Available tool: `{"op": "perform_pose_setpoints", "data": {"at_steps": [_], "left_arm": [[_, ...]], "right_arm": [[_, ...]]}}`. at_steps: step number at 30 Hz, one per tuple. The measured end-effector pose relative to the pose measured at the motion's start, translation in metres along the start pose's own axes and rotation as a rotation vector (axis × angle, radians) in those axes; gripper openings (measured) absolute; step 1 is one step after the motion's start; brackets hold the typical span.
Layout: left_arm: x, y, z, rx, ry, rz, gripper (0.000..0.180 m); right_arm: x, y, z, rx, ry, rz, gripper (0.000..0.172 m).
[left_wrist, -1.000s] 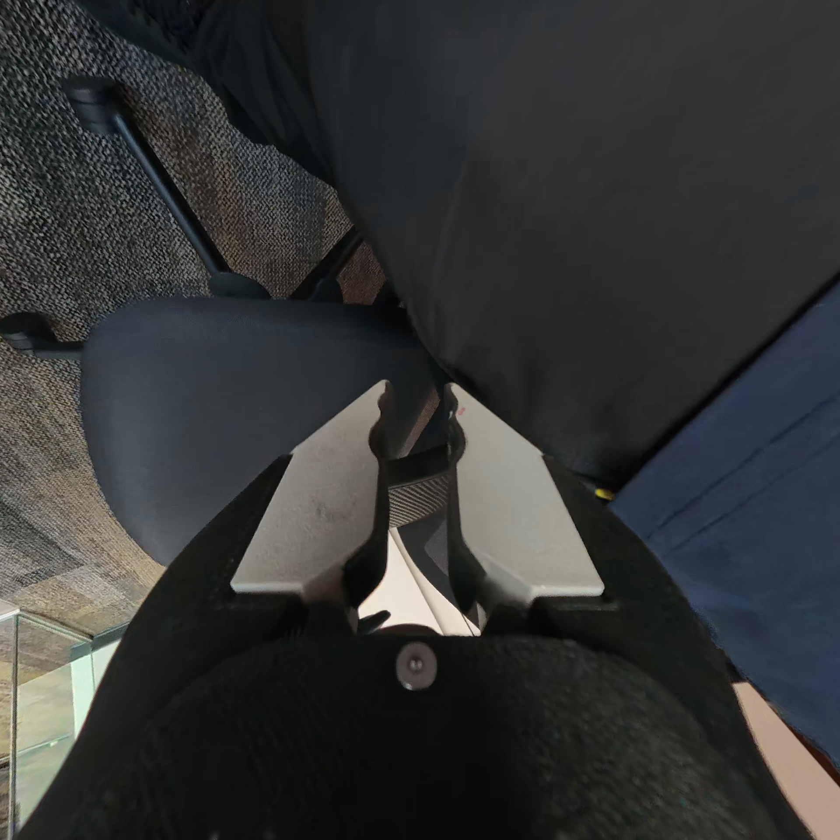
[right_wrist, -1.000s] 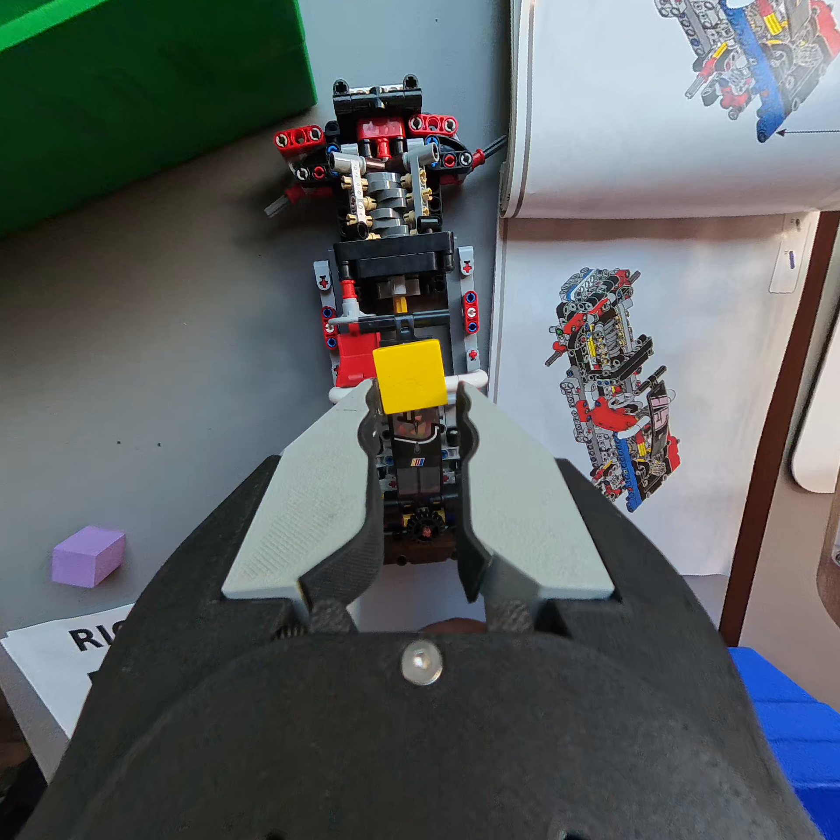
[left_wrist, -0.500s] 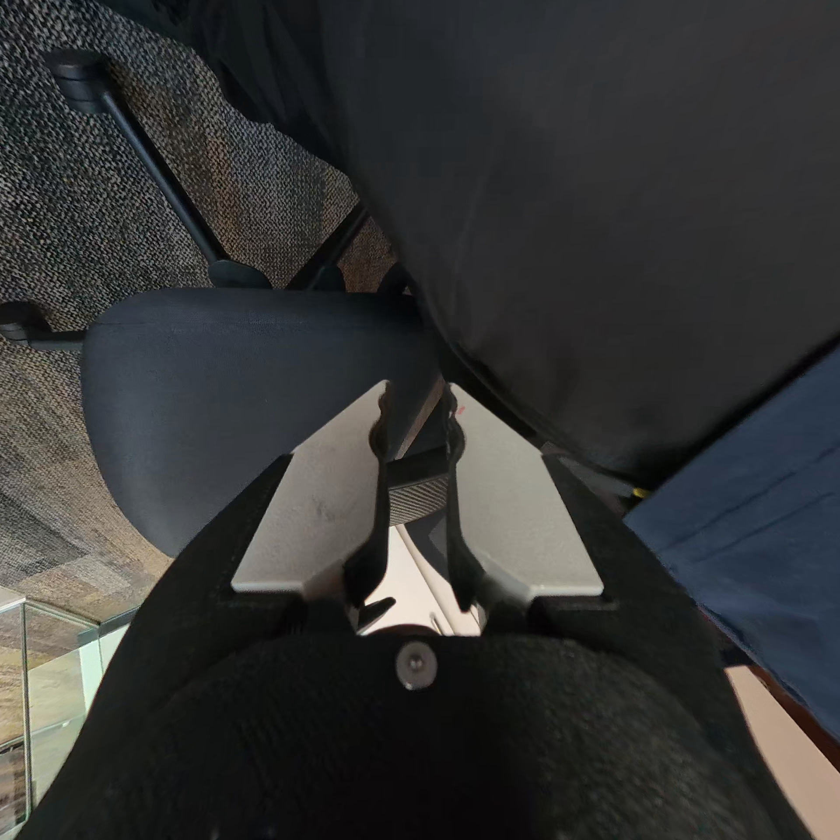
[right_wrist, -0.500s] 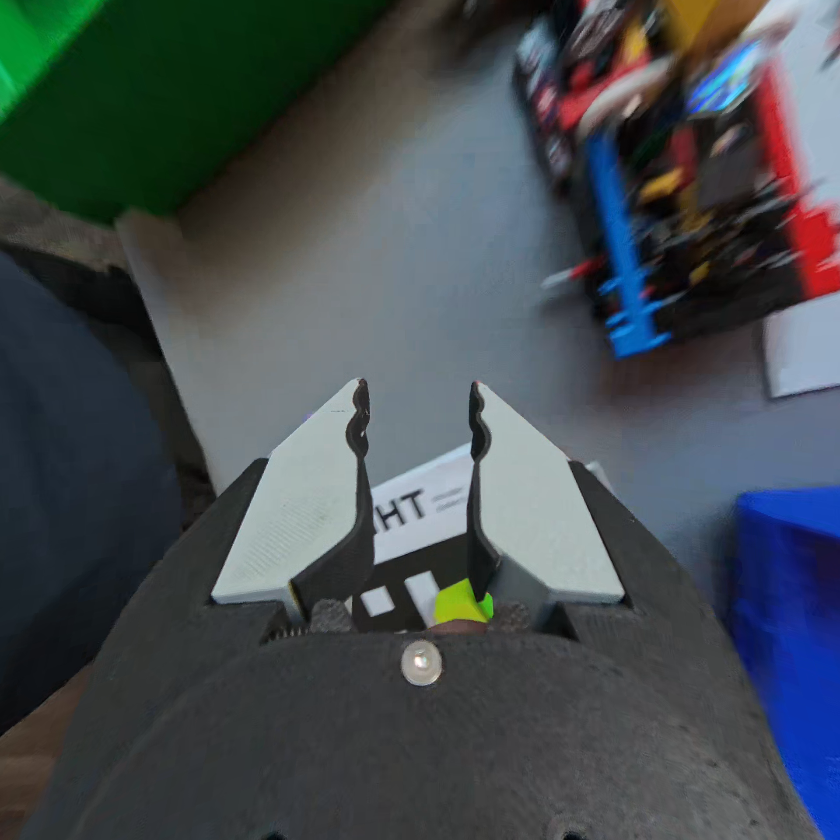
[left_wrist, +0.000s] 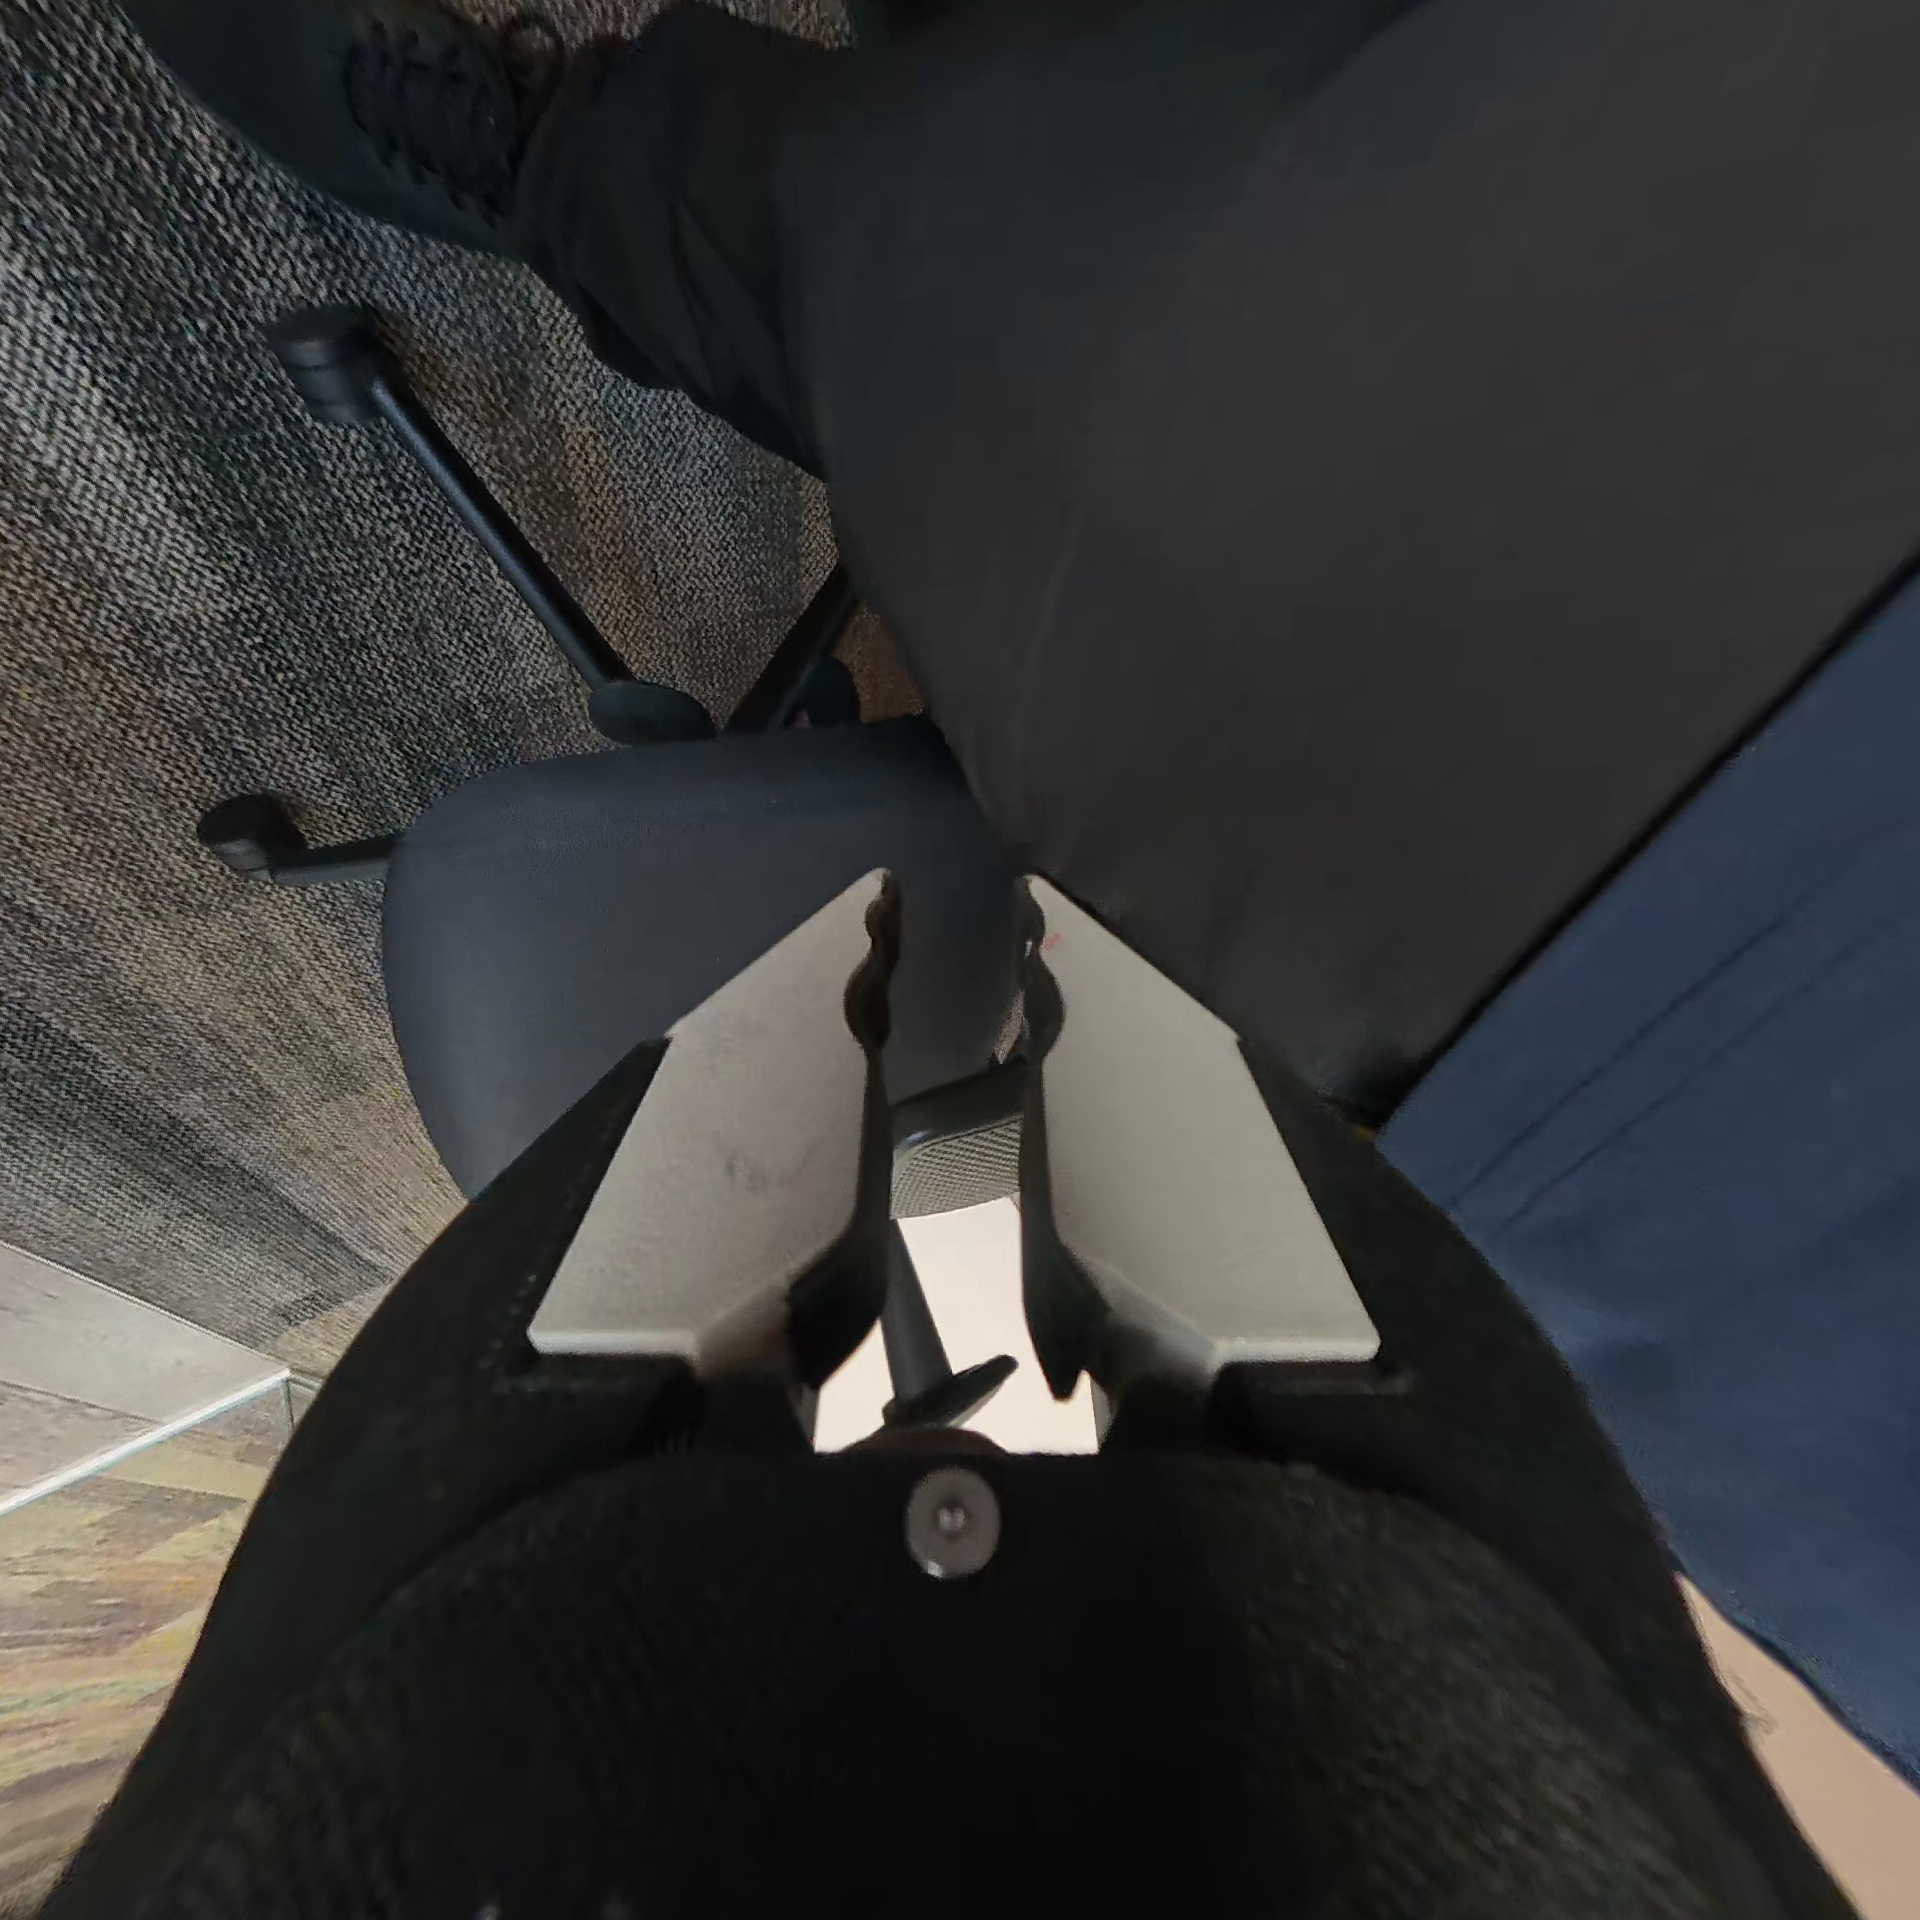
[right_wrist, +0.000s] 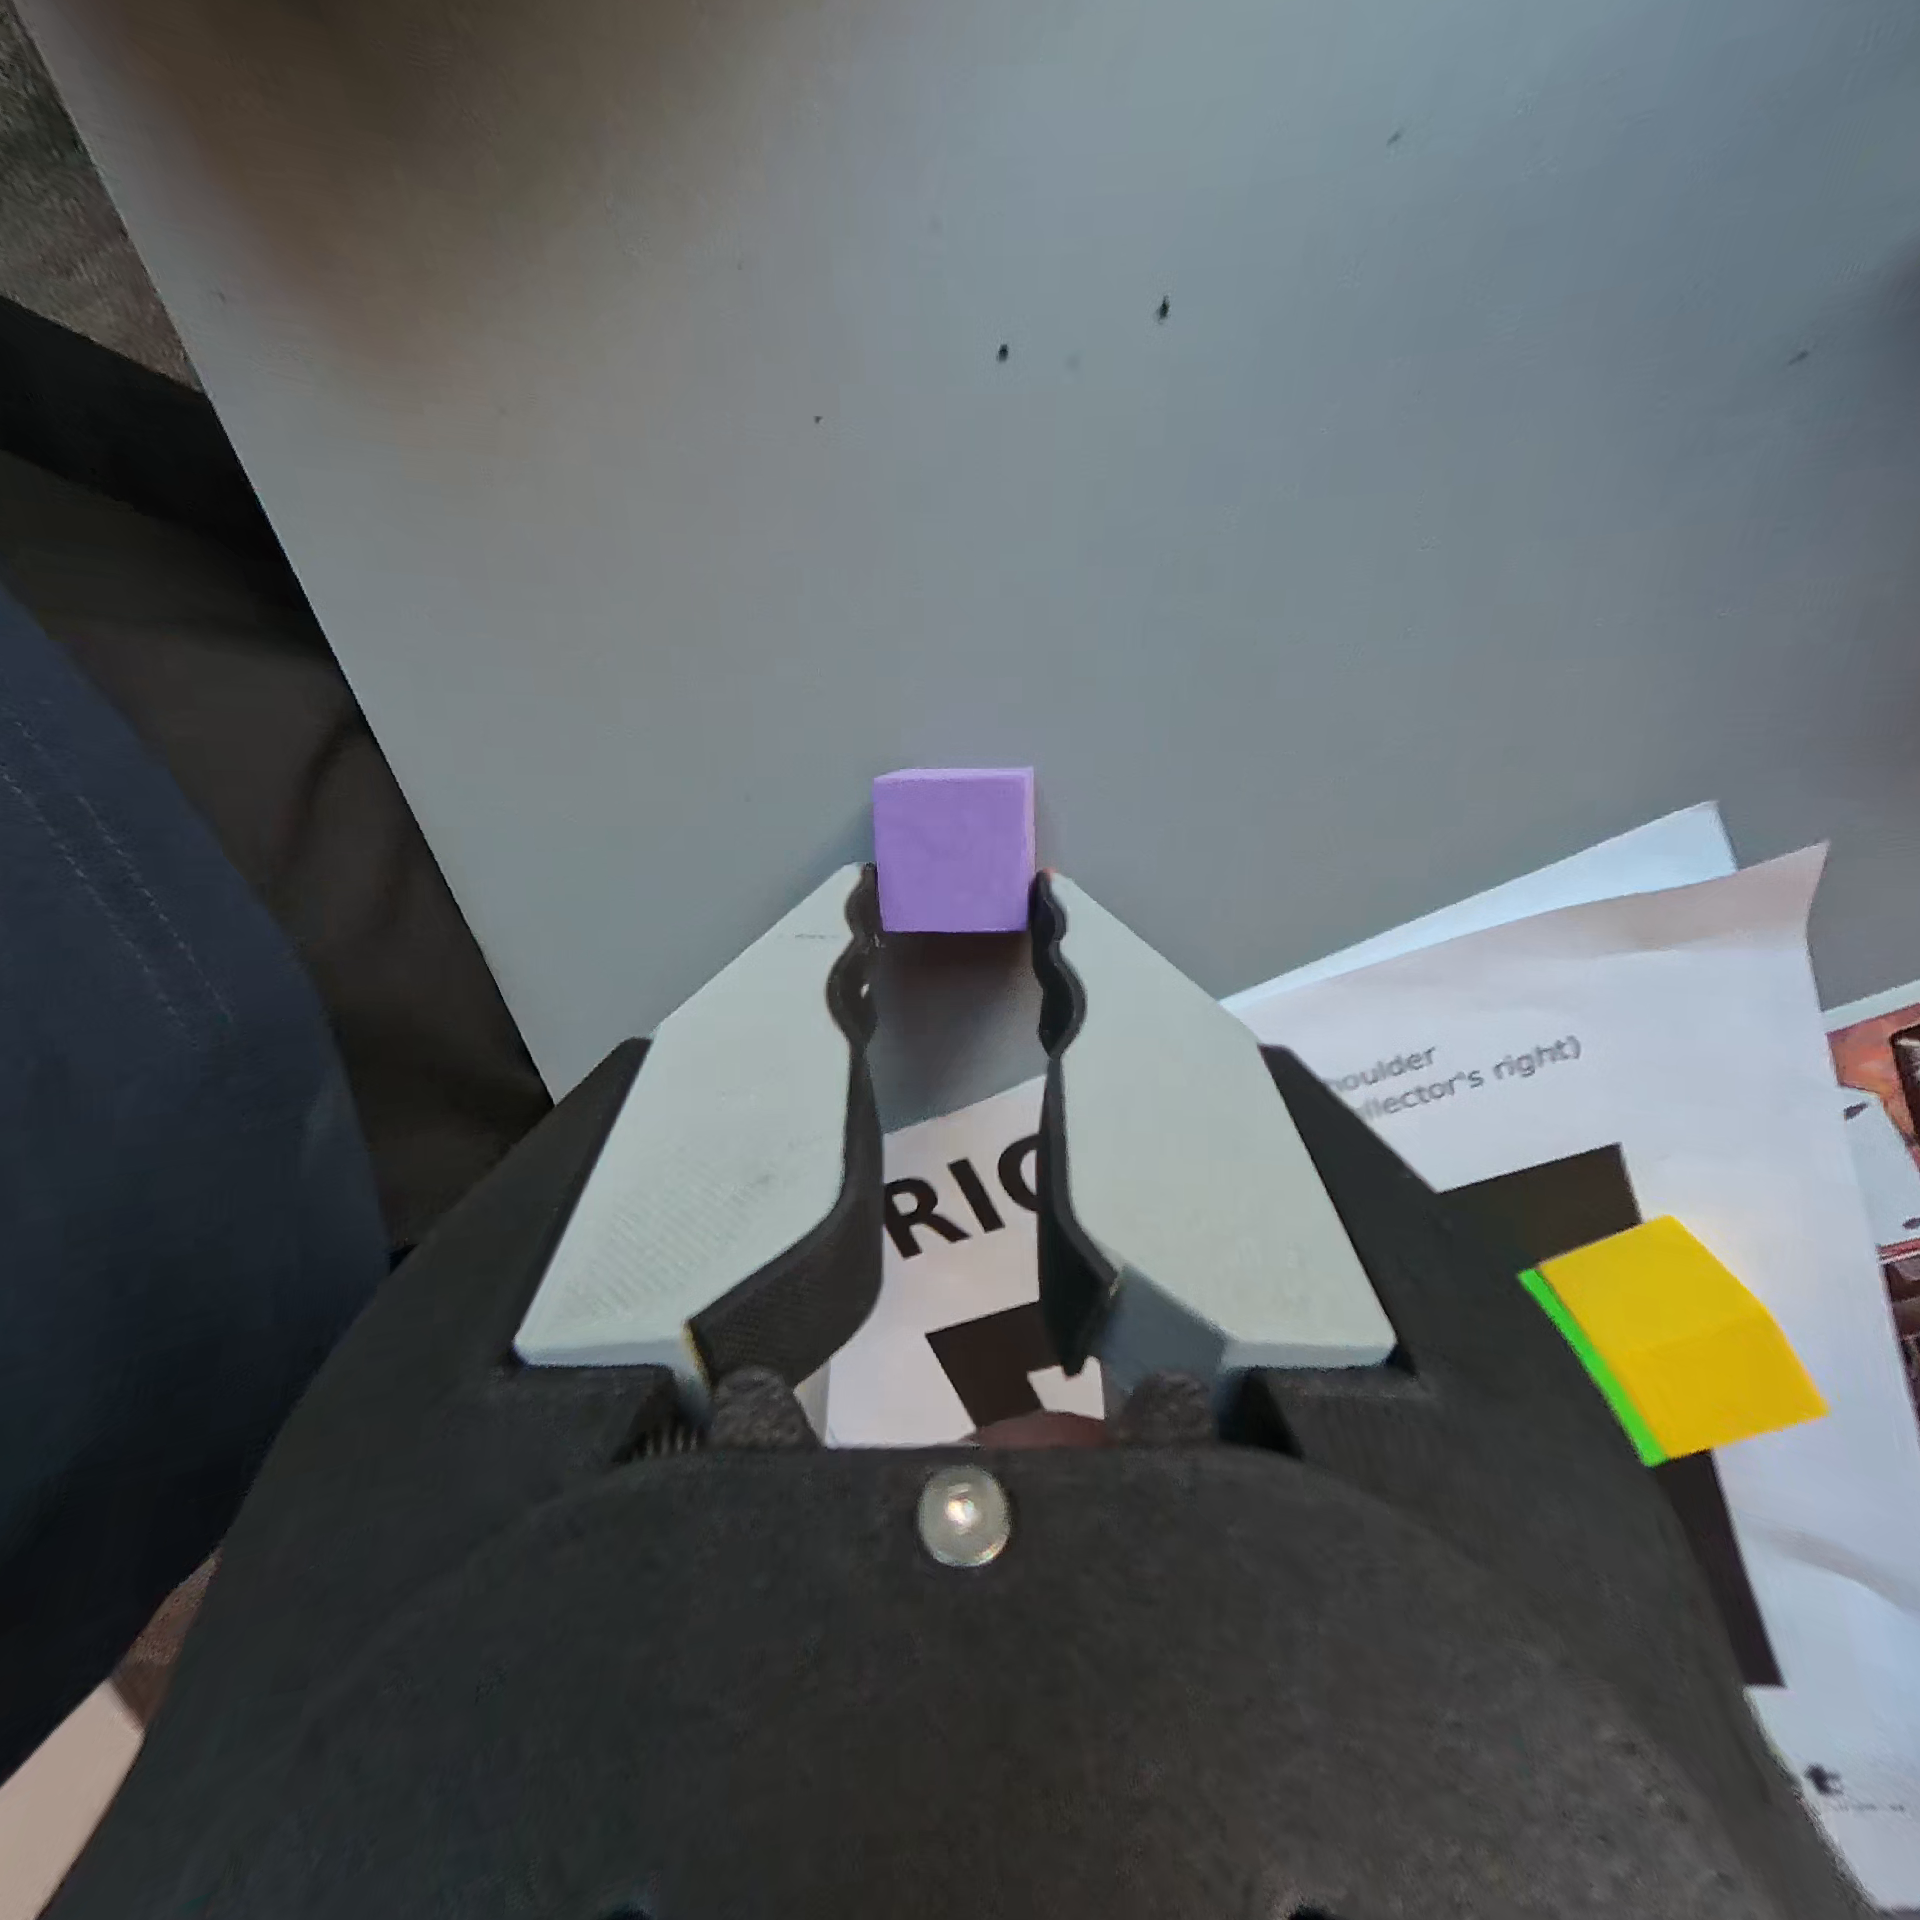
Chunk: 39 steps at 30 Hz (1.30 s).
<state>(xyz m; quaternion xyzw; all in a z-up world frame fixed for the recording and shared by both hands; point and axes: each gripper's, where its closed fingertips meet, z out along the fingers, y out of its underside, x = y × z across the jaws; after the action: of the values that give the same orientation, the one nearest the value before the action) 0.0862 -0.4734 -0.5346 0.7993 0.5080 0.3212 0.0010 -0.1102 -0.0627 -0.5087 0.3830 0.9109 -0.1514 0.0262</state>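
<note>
Two at once, taken side by side. With the right gripper (right_wrist: 954, 894): closing narrowly on a purple cube (right_wrist: 951, 852), pinching it at the very tips, pressing one dark pad against each of its side faces. Keeping the cube low over a grey tabletop (right_wrist: 1039, 468); impossible to tell whether resting on it or lifted just clear. Lying just to the right of the fingers, overlapping printed sheets (right_wrist: 1507, 1091); sitting on them, well apart from the cube, a yellow block (right_wrist: 1673, 1340) with a green edge.

With the left gripper (left_wrist: 956, 935): gripping nothing, standing partly open with a clear gap between the tips. Pointing down past the table, toward a dark chair seat (left_wrist: 644, 914) and speckled carpet (left_wrist: 208, 623), touching neither. Filling the upper right, a dark trouser leg (left_wrist: 1299, 520), and beside it blue cloth (left_wrist: 1714, 1143).
</note>
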Motion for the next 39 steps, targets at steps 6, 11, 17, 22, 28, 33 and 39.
{"op": "perform_pose_setpoints", "data": {"at_steps": [6, 11, 17, 22, 28, 33, 39], "left_arm": [[0.003, 0.008, 0.007, 0.012, 0.014, -0.021, 0.02], [-0.001, 0.034, 0.021, -0.021, 0.029, -0.069, 0.02], [-0.001, 0.045, 0.028, 0.004, 0.05, -0.133, 0.019], [0.008, 0.042, 0.03, 0.047, 0.062, -0.145, 0.02], [0.018, 0.048, 0.037, 0.052, 0.076, -0.151, 0.019], [0.018, 0.056, 0.04, 0.049, 0.084, -0.178, 0.019], [0.016, 0.059, 0.039, 0.053, 0.084, -0.192, 0.019]], "right_arm": [[0.038, -0.065, -0.048, 0.217, 0.051, 0.044, 0.026], [0.099, -0.148, -0.11, 0.325, 0.114, -0.028, 0.026], [0.147, -0.203, -0.121, 0.214, 0.164, -0.178, 0.026], [0.151, -0.214, -0.099, 0.124, 0.136, -0.237, 0.026], [0.156, -0.209, -0.079, 0.04, 0.14, -0.268, 0.026], [0.159, -0.207, -0.073, 0.026, 0.143, -0.265, 0.026], [0.161, -0.209, -0.072, 0.025, 0.143, -0.265, 0.026]]}}
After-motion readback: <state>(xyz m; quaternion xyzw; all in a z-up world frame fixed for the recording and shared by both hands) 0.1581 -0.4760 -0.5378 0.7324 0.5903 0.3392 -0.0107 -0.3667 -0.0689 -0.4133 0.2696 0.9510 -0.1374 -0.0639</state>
